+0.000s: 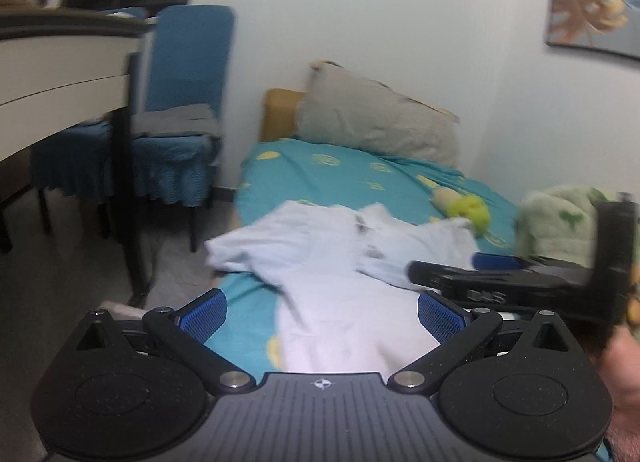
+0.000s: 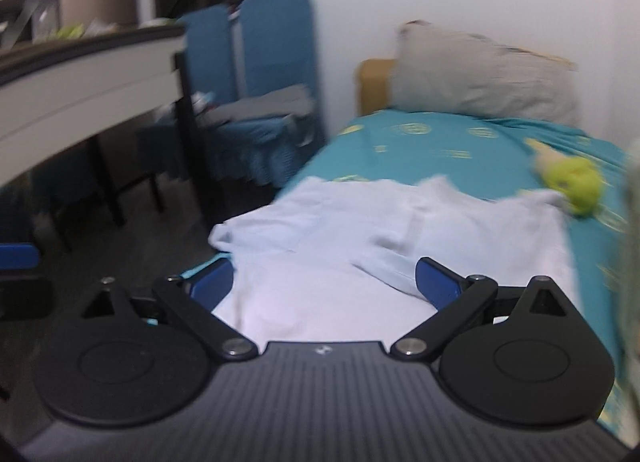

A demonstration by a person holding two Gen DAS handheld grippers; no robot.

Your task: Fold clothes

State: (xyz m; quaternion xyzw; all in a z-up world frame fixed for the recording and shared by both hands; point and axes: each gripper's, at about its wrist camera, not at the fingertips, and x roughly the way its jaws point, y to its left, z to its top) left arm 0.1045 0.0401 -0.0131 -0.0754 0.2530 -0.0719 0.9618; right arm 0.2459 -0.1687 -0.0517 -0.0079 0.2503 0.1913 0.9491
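Ahead of both grippers, a pale shirt (image 1: 340,262) lies rumpled, perhaps sleeves inward; left gripper (image 1: 322,314) and right gripper (image 2: 325,282) spread wide, empty.

Soft white cloth garment (image 1: 340,286); printed teal cotton-like sheet (image 1: 320,174).

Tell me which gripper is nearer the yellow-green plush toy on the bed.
Right. The right gripper reaches over the white garment close to the plush toy; the left gripper sits further back at the garment's near end.
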